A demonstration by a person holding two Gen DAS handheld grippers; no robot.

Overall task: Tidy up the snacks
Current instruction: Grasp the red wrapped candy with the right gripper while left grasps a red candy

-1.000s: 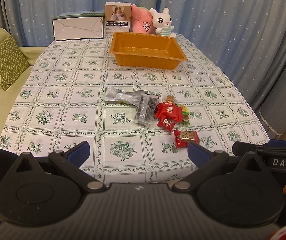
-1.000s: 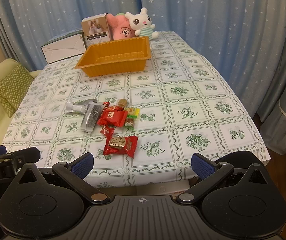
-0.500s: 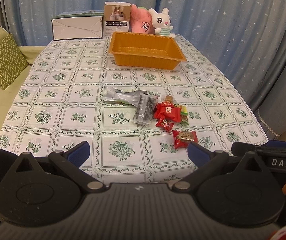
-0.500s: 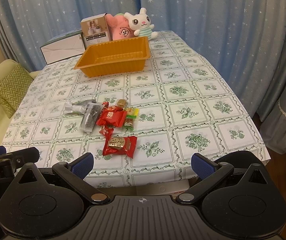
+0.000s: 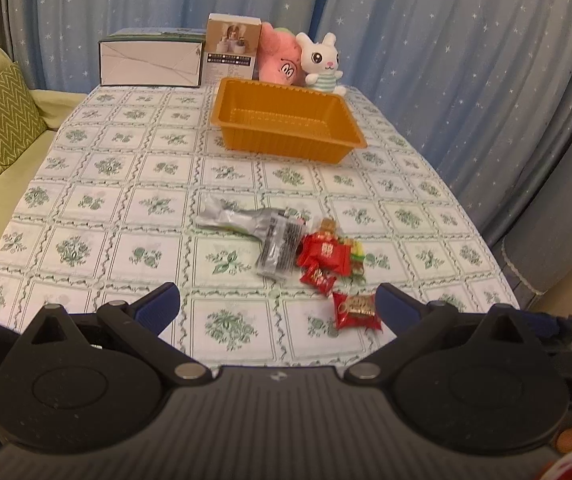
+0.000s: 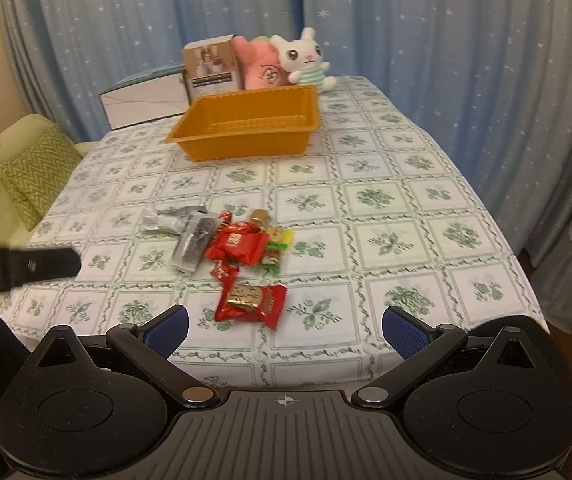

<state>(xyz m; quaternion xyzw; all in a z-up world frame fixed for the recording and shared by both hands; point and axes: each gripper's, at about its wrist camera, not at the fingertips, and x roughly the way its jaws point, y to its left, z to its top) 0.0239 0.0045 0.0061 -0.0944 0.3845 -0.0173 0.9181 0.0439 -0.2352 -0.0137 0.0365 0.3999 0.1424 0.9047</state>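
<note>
Left gripper [image 6: 22,268] blurred, cut off at frame edge; green candy [image 6: 280,238] partly under red packet [image 6: 236,244].

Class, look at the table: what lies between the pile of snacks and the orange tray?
Only bare tablecloth separates the snack pile from the orange tray; both wrist views show it.

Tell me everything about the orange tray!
The orange tray is a shallow rectangular tub that looks like thin shiny plastic, with sloping walls, a flat rim and a ribbed floor. It holds nothing. It sits upright on the flowered tablecloth, toward the far end, just in front of the plush toys, far from the snack pile.
</note>
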